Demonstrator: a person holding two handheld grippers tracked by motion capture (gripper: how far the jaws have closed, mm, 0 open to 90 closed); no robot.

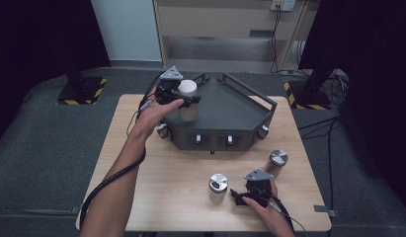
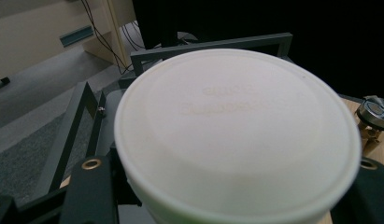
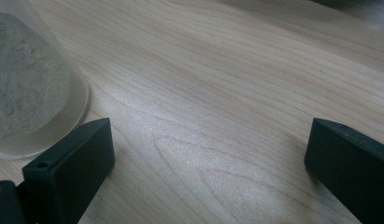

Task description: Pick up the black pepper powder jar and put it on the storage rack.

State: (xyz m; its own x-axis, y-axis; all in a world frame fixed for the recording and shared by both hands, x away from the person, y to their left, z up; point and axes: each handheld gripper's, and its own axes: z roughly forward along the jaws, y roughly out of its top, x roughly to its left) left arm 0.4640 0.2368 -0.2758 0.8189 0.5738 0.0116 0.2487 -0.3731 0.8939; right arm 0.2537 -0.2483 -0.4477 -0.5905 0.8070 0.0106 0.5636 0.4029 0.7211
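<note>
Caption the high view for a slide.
Left gripper holds a white-lidded jar over the dark tray; right gripper rests open.

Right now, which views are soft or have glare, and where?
High view: evenly lit wooden table, dark surrounds. Left gripper view: round white plastic jar lid so close its embossed lettering blurs; the silver-capped jar at the right edge is soft too. Right gripper view: pale sheen on the wood between the open black jaws, clear powder jar blurred at left.
</note>
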